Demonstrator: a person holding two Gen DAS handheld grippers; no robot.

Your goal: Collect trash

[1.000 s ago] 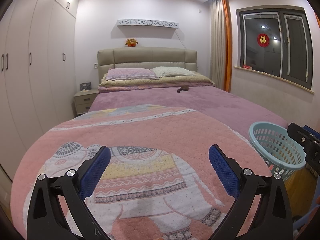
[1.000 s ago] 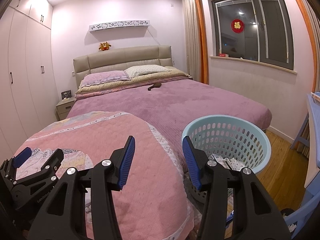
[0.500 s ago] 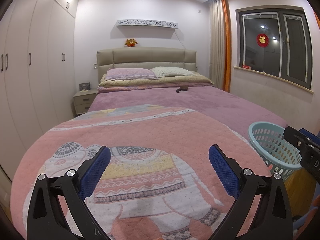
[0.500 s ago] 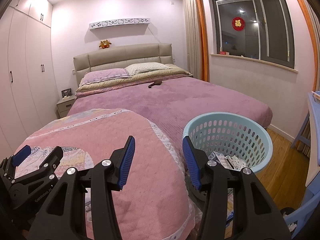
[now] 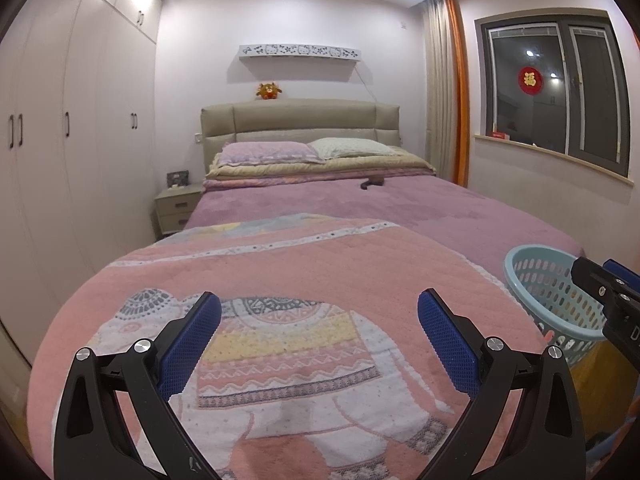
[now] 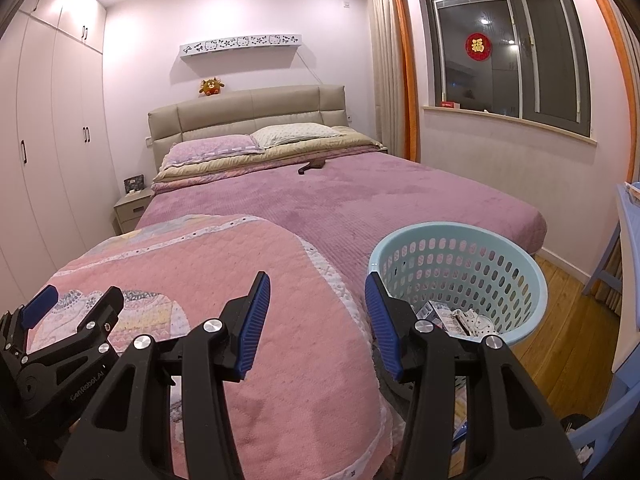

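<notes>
A light blue perforated basket [image 6: 472, 256] stands on the wood floor at the bed's right side, with a small box and a crumpled white wrapper [image 6: 476, 320] inside. It also shows in the left wrist view [image 5: 548, 296]. A small dark brown object [image 6: 311, 165] lies far up the purple bedspread, also in the left wrist view [image 5: 372, 182]. My left gripper [image 5: 319, 320] is open and empty above the pink elephant quilt [image 5: 280, 320]. My right gripper [image 6: 318, 304] is open and empty over the quilt's right edge, just left of the basket.
The bed [image 6: 400, 200] fills the middle, with pillows and a beige headboard at the back. White wardrobes [image 5: 60, 140] line the left wall, with a nightstand [image 5: 178, 208] beside them. A blue chair or table [image 6: 628, 240] stands at the right, and a window [image 6: 508, 52] is above it.
Both views shift slightly. The basket has slid a little left and lower in the left view. The jaws on both grippers stay open.
</notes>
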